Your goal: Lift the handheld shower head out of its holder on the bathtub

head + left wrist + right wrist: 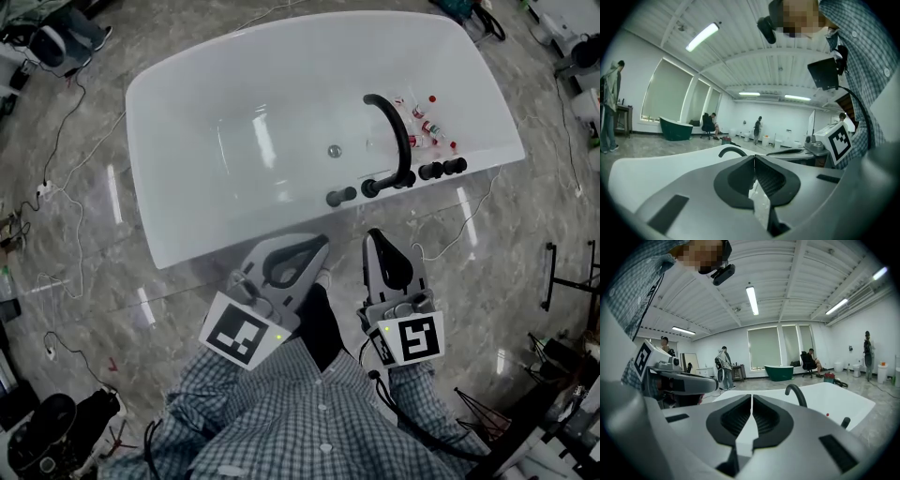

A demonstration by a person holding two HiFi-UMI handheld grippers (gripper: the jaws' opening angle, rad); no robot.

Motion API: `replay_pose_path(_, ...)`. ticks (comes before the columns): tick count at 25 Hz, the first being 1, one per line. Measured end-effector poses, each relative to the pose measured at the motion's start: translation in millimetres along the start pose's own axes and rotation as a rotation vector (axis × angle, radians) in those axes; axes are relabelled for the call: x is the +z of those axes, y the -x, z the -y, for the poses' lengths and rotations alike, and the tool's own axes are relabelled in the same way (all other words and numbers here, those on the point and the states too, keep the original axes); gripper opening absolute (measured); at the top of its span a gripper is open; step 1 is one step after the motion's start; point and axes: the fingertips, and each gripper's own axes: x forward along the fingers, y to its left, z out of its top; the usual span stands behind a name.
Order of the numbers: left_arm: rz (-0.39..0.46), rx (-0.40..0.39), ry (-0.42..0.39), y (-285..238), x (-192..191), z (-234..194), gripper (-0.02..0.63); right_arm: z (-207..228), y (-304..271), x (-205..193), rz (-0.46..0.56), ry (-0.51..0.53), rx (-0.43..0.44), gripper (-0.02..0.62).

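Left tongs [317,247] and right tongs [376,236] both shut, empty, lower centre. Open right tongs early; approach shower head [443,170], likely rightmost fitting on tub [187,112], squarely.

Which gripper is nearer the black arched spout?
Right. The right gripper is just short of the black arched spout; the left gripper is farther off, to its left.

Bright, even overhead light. Ceiling tubes [751,300] sit high above the fingers [731,420] in both gripper views, and pale windows [764,348] glow far beyond the fingertips. Head view: streaky glare on the bathtub [206,178] wall and the glossy floor [84,234], with soft shadows only. Gripper views: heavy fisheye, black vignetted corners, close-up fingers slightly soft, far room sharper. Head-view edges bend too.
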Motion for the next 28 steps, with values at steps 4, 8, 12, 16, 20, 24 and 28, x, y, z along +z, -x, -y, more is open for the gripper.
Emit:
replay_pose_path(4,-0.035,-0.013,-0.067,-10,-10,3,0.009,3,-6,-15,-0.033,0.014,0.034,0.020)
replay_pose_path(8,-0.010,-0.004,0.004,-19,-16,-1,0.009,4,-12,-15,0.019,0.038,0.061,0.020)
replay_pose_path(12,-0.019,-0.011,0.041,-29,-29,1,0.009,12,-15,-27,0.019,0.045,0.072,0.020)
replay_pose_path(16,-0.040,-0.014,0.039,-43,-46,-3,0.009,20,-24,-43,0.007,0.038,0.087,0.020)
replay_pose_path(20,-0.049,-0.007,0.043,-57,-61,-12,0.009,23,-37,-56,-0.006,0.046,0.116,0.020)
replay_pose_path(24,-0.071,-0.015,0.033,-69,-79,-17,0.010,30,-49,-73,-0.022,0.027,0.128,0.020)
replay_pose_path(28,-0.092,-0.027,0.029,-78,-102,-23,0.011,36,-62,-94,-0.046,0.023,0.148,0.020)
